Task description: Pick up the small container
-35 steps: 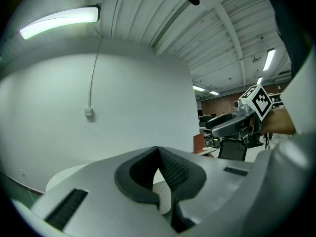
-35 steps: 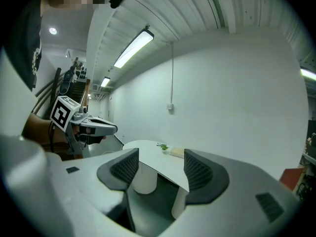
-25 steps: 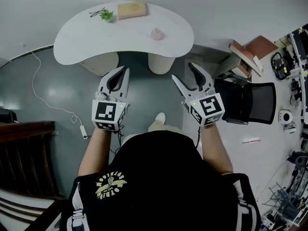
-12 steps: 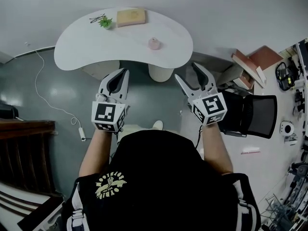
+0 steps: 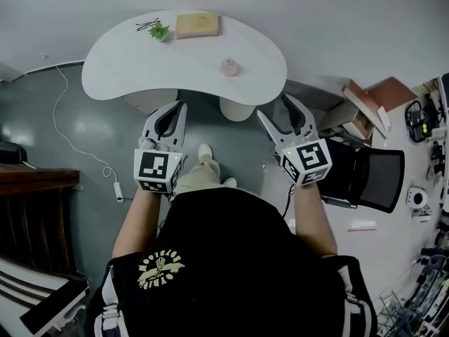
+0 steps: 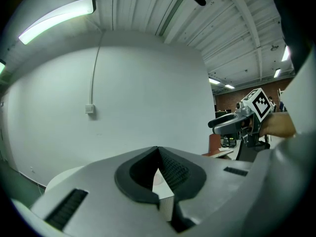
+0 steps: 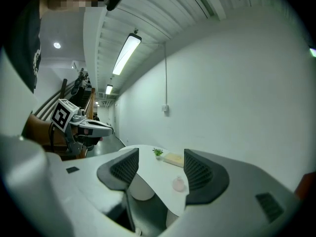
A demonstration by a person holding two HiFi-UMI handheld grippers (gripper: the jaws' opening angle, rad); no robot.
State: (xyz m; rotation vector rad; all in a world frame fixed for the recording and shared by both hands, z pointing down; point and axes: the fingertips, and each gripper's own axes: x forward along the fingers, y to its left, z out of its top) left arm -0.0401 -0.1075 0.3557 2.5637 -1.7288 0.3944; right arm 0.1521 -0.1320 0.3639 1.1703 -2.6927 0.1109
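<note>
A person in a black shirt stands at a white kidney-shaped table (image 5: 105, 83), seen from above, with a gripper in each hand.

The small pink container (image 5: 229, 67) stands upright on the right half of the table, near the front edge. Bare tabletop lies all round it. Along the far edge, well apart from it, are a small plant (image 5: 159, 31), a pair of glasses (image 5: 146, 23) and a flat tan box (image 5: 197, 24).

Both grippers are held over the grey floor, short of the table's front edge and touching nothing. The left gripper (image 5: 179, 107) has its jaws closed tip to tip, with nothing between them. The right gripper (image 5: 272, 107) has its jaws spread apart and empty. In the right gripper view the container (image 7: 178, 183) shows on the table beyond the gap, far from the pads.

A black chair (image 5: 372, 177) sits just right of the right gripper. Stacked books (image 5: 361, 114) lie beyond it. Left of the left gripper the floor is open, crossed by a thin white cable (image 5: 68, 137).
</note>
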